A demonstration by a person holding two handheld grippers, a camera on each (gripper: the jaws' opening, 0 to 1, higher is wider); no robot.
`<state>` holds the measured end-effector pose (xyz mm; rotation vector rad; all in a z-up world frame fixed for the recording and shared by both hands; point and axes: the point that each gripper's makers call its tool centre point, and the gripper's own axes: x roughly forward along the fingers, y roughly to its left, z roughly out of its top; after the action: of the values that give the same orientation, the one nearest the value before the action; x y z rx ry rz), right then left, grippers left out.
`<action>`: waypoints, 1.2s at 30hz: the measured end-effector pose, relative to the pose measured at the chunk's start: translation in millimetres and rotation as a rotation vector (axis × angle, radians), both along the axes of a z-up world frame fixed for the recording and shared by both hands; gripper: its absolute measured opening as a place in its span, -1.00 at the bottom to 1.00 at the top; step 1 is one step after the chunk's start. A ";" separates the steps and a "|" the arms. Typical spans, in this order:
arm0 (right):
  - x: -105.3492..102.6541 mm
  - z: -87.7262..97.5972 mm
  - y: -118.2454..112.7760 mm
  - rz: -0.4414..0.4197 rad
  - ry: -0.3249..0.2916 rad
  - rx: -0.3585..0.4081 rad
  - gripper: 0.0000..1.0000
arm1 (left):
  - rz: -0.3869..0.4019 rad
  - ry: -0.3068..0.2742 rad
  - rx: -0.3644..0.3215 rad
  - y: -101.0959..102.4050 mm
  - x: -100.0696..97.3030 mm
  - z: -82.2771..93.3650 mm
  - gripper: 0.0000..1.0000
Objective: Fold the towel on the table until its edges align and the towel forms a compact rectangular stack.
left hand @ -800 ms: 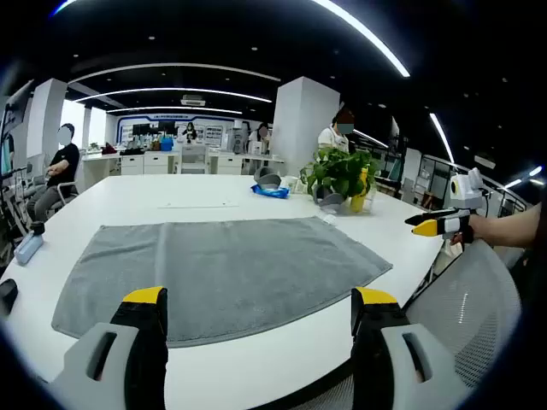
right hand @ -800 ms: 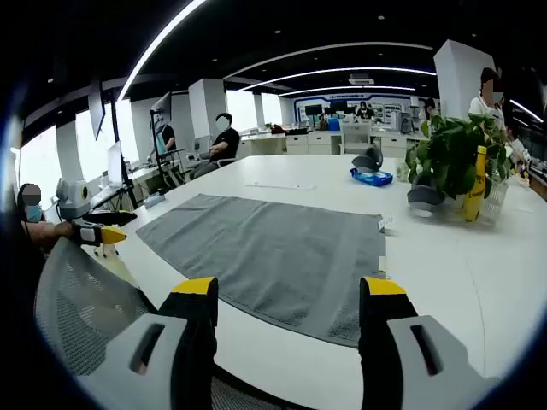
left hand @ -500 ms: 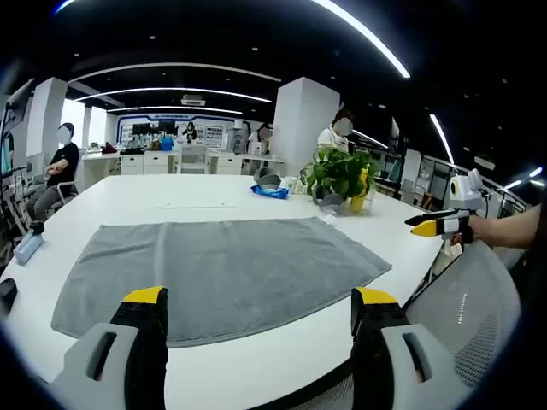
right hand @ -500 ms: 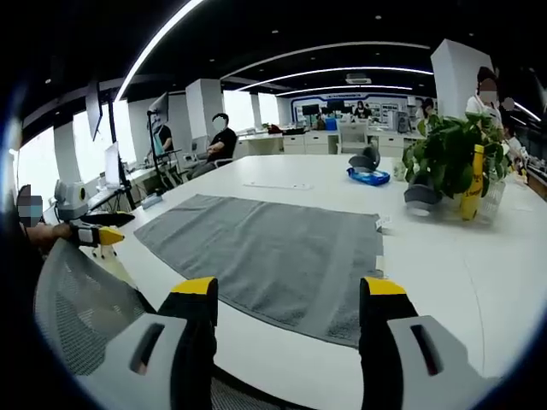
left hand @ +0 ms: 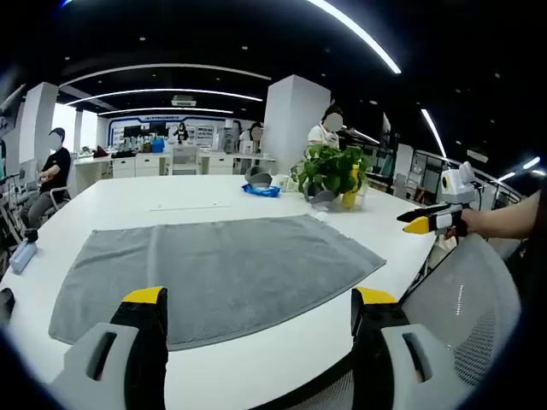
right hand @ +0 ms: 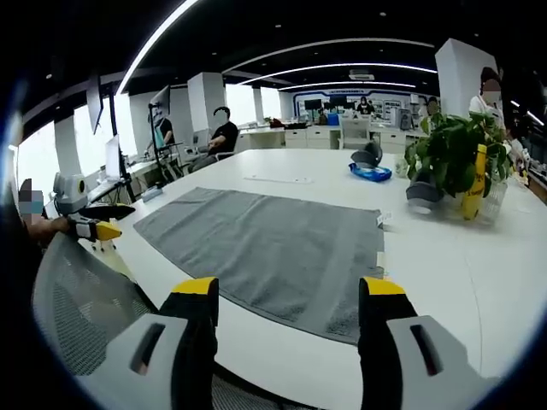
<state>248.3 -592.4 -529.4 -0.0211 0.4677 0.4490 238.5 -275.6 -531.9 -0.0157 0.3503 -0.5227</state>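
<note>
A grey towel (left hand: 214,269) lies spread flat on the white table (left hand: 256,367); it also spreads out in the right gripper view (right hand: 273,248). My left gripper (left hand: 261,301) is open, held above the table's near edge, short of the towel. The right gripper (right hand: 289,289) hovers open before the towel's near right corner. Nothing is between either pair of jaws. The right gripper (left hand: 432,220) comes into the left gripper view far right, off the table. The left gripper (right hand: 96,224) appears at the left of the right gripper view.
A potted plant (right hand: 449,158) with a yellow bottle (right hand: 474,184) stands at the table's far right. A blue packet (right hand: 369,173) and grey bowls lie behind the towel. A mesh chair back (right hand: 77,316) is near me. People sit at desks beyond.
Both views shifted slightly as the hands moved; the towel has not moved and both grippers stay open.
</note>
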 end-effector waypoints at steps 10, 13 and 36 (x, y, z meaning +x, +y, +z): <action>3.2 -4.0 -24.0 -0.096 -0.002 -0.101 0.21 | -0.173 0.062 -0.055 -30.9 -14.0 -5.9 0.77; 2.4 -4.4 -32.7 -0.159 0.016 -0.079 0.19 | -0.197 0.019 -0.100 -36.4 -13.6 4.9 0.75; 3.7 12.2 -21.4 0.051 -0.007 0.148 -0.45 | -0.224 -0.213 0.304 -31.8 17.8 59.4 -0.08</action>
<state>252.0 -613.8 -517.2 0.1083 0.4268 0.5322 256.4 -307.4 -472.5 0.3738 0.2210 -0.6812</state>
